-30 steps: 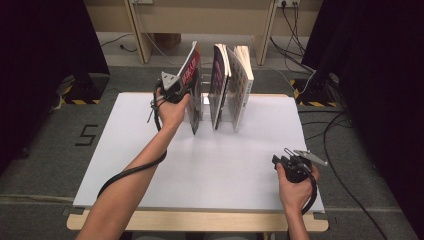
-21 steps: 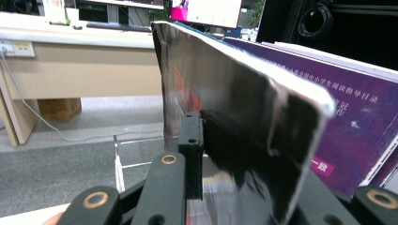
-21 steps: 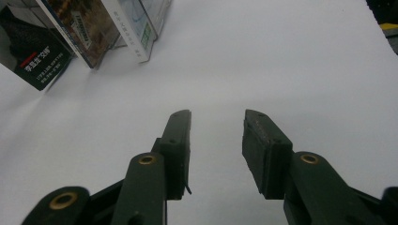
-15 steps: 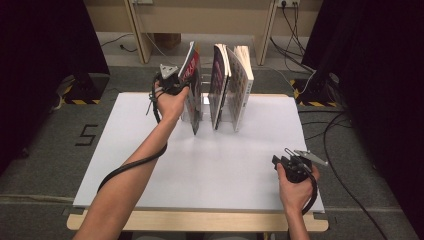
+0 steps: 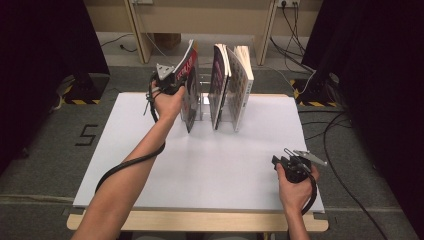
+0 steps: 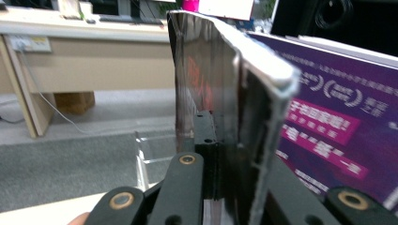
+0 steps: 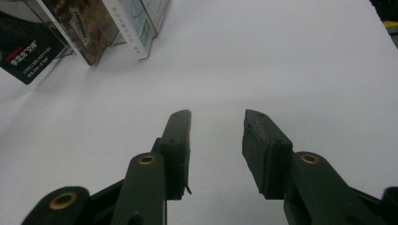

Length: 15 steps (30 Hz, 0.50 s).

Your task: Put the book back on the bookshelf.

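The left gripper (image 5: 176,82) has just been closing and now pinches the upper edge of the leftmost magazine (image 5: 190,87), which stands in the left slot of the clear rack (image 5: 205,102) at the far side of the white table (image 5: 210,165). Its long axis runs near vertical, tipped a little to the left, spine edge down, cover facing the second magazine (image 5: 218,85) beside it. Risk: the grip sits at one thin, glossy edge (pages bow there in the left gripper view), so a lift could let it slip or fan open; a skewed pull could drag the rack or topple the neighbours. The right gripper (image 5: 295,165) rests near the front right edge, jaws spread, holding nothing.
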Motion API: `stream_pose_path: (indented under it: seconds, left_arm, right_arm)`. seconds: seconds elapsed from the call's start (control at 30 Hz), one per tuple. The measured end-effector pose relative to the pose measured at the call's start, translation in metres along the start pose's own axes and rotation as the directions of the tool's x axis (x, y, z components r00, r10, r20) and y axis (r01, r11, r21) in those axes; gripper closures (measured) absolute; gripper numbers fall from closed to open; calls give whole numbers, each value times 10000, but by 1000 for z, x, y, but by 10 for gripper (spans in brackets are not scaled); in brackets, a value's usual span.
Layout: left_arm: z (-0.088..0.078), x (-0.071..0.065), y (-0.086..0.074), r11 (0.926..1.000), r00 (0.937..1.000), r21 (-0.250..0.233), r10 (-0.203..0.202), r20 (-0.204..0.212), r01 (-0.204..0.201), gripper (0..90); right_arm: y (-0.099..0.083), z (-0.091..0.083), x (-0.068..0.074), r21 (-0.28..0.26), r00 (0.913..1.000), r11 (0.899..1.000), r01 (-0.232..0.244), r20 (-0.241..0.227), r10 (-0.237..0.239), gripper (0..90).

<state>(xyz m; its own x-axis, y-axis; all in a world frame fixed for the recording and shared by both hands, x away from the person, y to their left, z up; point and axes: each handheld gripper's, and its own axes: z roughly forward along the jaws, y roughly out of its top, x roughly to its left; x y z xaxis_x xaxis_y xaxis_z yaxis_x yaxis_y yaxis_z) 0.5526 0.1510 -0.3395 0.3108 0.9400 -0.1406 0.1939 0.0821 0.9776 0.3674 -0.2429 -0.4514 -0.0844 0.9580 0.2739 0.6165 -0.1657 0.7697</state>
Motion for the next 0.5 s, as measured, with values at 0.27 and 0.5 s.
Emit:
stream_pose_path:
  seconds: [0.27,0.5]
  left_arm:
    - [-1,11,-6,9999,9991,-148,37,-431,-43,864]
    - [0,13,-3,9998,9991,175,119,-407,-112,826]
  right_arm:
    - [-1,1,1,66,10000,10000,30,-6,-29,623]
    - [-1,1,4,77,10000,10000,36,1,-36,623]
